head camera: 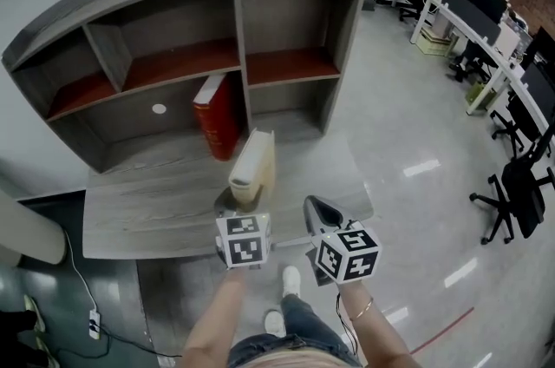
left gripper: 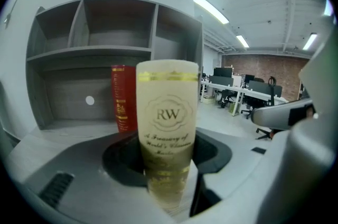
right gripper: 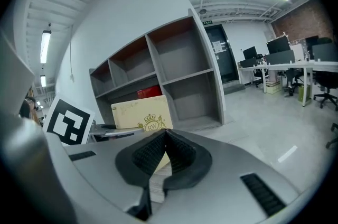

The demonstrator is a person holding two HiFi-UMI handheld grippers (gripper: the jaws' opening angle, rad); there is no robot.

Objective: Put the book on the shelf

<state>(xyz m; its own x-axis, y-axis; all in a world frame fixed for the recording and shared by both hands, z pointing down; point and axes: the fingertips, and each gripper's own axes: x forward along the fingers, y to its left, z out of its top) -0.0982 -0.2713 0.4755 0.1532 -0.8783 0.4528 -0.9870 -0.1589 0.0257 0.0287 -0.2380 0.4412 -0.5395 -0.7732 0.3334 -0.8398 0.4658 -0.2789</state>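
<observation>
A cream book (head camera: pixel 253 162) with gold lettering stands upright on the grey table (head camera: pixel 139 206), its spine facing me. My left gripper (head camera: pixel 244 203) is shut on the lower part of it. In the left gripper view the spine of the cream book (left gripper: pixel 168 112) rises between the jaws of the left gripper (left gripper: pixel 169 170). A red book (head camera: pixel 217 115) stands in the shelf's (head camera: pixel 238 19) lower left bay, just behind the cream one. My right gripper (head camera: pixel 323 210) hovers to the right of the cream book, apart from it. Its jaws meet at the tips of the right gripper (right gripper: pixel 166 136) with nothing between them.
The grey shelf unit has several bays, with the lower right bay (head camera: pixel 290 101) bare. A white round sticker (head camera: pixel 159 108) marks the back panel. Office chairs (head camera: pixel 512 193) and desks with monitors (head camera: pixel 468 2) stand at the right. A cable (head camera: pixel 91 323) lies on the floor at the left.
</observation>
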